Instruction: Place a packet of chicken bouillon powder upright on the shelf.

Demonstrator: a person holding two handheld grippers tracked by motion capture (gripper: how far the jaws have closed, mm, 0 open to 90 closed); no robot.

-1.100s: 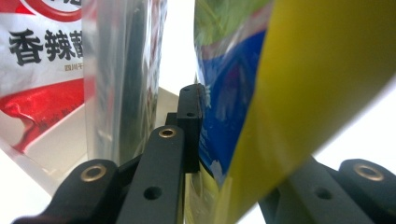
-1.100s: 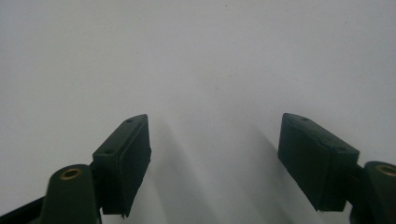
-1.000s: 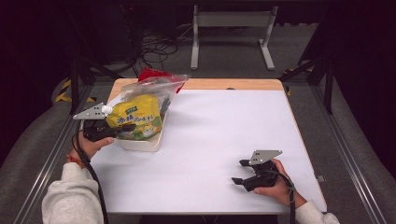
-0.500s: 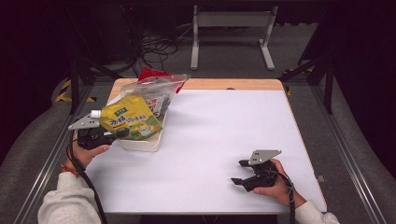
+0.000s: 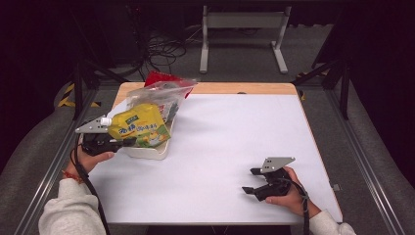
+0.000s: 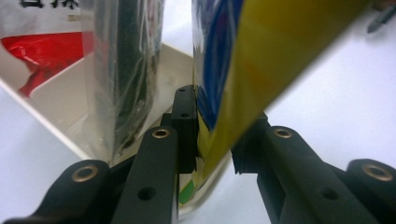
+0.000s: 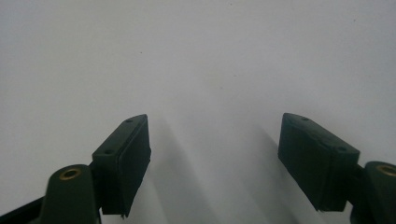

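Nearest to the person, at the front right of the white table (image 5: 220,161), the right gripper (image 5: 250,182) is resting low with its jaws spread wide and nothing between them; in the right gripper view only the bare table surface is lying ahead of the black pads.

Further in, at the left side, the left gripper (image 5: 128,142) is clamping the yellow spout pouch (image 5: 139,128). The jaws have just been closing, and in the left gripper view they are pressing the lower edge of the pouch (image 6: 261,65) from both sides. The pouch is hanging over the near rim of the white tray (image 5: 147,152), with its white cap turning toward the left and its long axis running roughly left to right, slightly tilted.

It is probably soft, filled and slippery, so gripping the flat sealed edge is looking safer than the bulging middle.

Behind it, a clear plastic bag (image 5: 164,95) is standing in the tray.
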